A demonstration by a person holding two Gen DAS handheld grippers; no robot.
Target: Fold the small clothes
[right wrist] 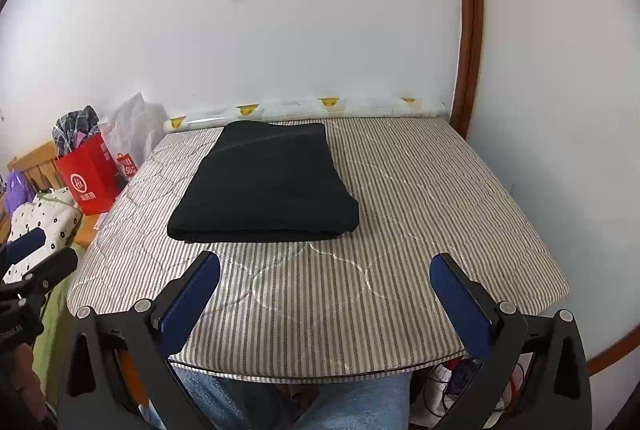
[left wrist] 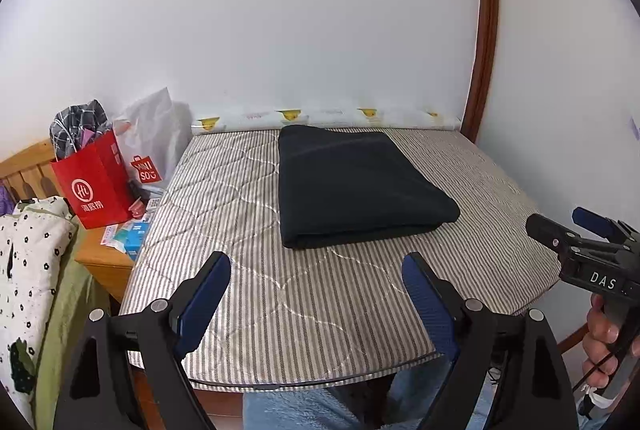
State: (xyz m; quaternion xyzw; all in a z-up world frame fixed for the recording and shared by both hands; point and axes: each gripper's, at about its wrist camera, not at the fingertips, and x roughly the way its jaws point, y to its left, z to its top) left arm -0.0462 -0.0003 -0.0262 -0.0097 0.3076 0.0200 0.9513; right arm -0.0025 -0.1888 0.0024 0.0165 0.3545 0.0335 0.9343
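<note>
A black garment (left wrist: 356,186) lies folded into a thick rectangle on the striped quilted table cover (left wrist: 304,302), toward the back. It also shows in the right wrist view (right wrist: 266,186). My left gripper (left wrist: 316,270) is open and empty, held back near the table's front edge, short of the garment. My right gripper (right wrist: 324,270) is open and empty too, over the front edge (right wrist: 320,374). The right gripper also shows at the right of the left wrist view (left wrist: 576,234), off the table's right side. The left gripper shows at the left edge of the right wrist view (right wrist: 36,262).
A rolled duck-print sheet (left wrist: 328,118) lies along the back wall. A red paper bag (left wrist: 94,182) and a white plastic bag (left wrist: 152,142) stand on a wooden stand at left. A spotted white cloth (left wrist: 28,250) lies further left. A wooden door frame (left wrist: 484,30) rises at right.
</note>
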